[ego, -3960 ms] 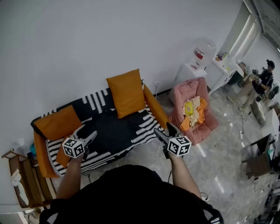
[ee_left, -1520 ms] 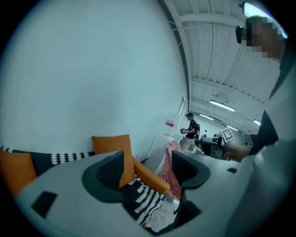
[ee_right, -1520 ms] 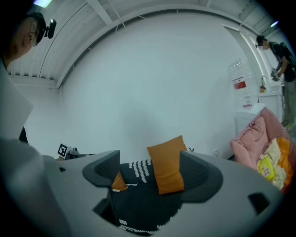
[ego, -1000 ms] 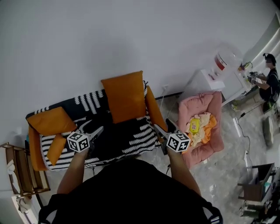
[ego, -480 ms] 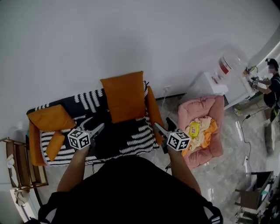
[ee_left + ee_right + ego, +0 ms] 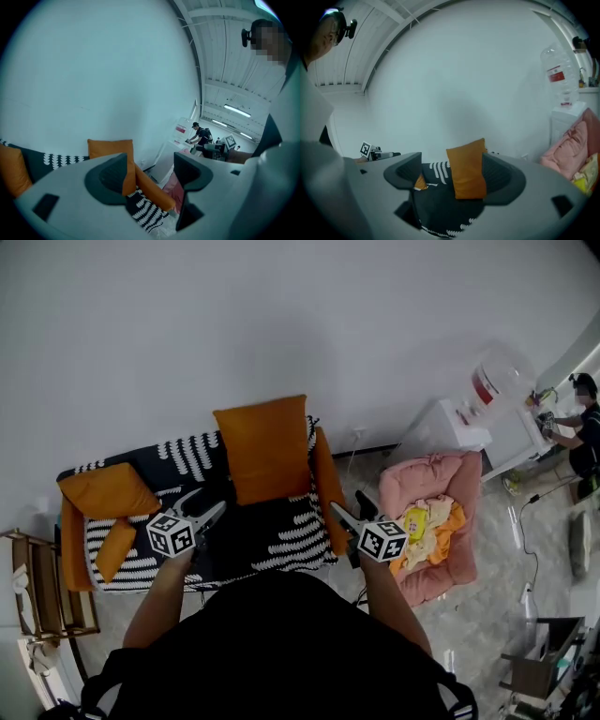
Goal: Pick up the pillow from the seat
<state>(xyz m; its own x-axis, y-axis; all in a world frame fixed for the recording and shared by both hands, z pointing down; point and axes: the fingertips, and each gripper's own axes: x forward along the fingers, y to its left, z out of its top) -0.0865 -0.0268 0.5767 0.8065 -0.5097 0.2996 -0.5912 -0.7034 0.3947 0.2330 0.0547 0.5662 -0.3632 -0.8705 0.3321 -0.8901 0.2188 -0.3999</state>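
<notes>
Pillow [image 6: 262, 448]: leaned upright on sofa [image 6: 292, 542].
Left gripper [image 6: 205, 506]: jaws apart, gripping nothing.
Right gripper [image 6: 348, 511]: jaws apart, gripping nothing.

The left gripper [image 6: 202, 506] and right gripper [image 6: 348, 512] moved forward, closer to the upright orange square pillow [image 6: 262, 448] on the black-and-white patterned sofa [image 6: 291, 542].

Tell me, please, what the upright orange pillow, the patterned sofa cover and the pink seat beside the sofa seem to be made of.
Orange pillow: likely woven fabric over soft filling; matte, plump, with pointed corners.
Sofa cover: probably a woven or knitted throw; matte black with white toothed bands, hanging over the front edge.
Pink seat: seemingly plush padded fabric; thick, puffy, rumpled rim.
</notes>
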